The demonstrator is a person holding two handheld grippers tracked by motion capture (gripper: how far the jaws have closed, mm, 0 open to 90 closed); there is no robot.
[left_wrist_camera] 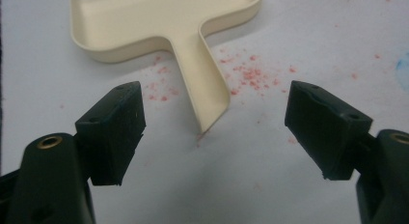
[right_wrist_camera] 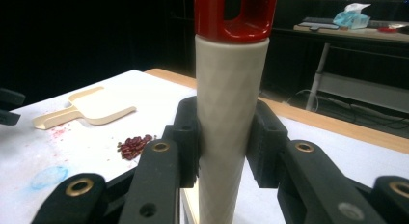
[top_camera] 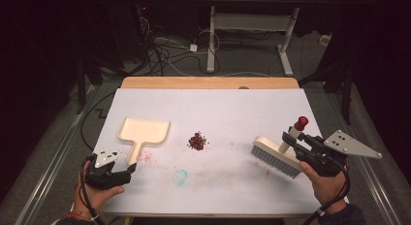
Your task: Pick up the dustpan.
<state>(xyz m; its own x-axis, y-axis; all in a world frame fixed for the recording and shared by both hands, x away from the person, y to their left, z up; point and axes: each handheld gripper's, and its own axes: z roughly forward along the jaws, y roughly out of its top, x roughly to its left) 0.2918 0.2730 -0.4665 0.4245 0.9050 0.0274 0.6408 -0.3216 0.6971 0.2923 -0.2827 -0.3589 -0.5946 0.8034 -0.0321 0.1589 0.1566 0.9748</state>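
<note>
- My left gripper [top_camera: 127, 172] sits low at the table's [top_camera: 232, 104] near-left corner, jaws spread wide with nothing between them
- In the left gripper view the tip of the dustpan handle [left_wrist_camera: 207, 101] lies ahead of the gap and between the two jaws, not touched by either
- Dustpan [top_camera: 144, 131]: cream, flat on the white table, tray end away from me, handle pointing back toward my left gripper
- Pink dust [left_wrist_camera: 251, 75] scattered on the table around the handle; a faint blue smear [top_camera: 180, 177] nearer the middle, close to the front edge
- Beans [top_camera: 197, 141]: small dark red heap near the table's centre, right of the dustpan and well apart from it
- Brush [top_camera: 275, 158]: white bristled head down toward the table, right of the beans, handle rising up and away with a red cap
- My right gripper [top_camera: 294, 141] pinches the brush handle [right_wrist_camera: 231, 118]; in the right gripper view both pads press on the pale shaft just under the red cap [right_wrist_camera: 235, 14]
</note>
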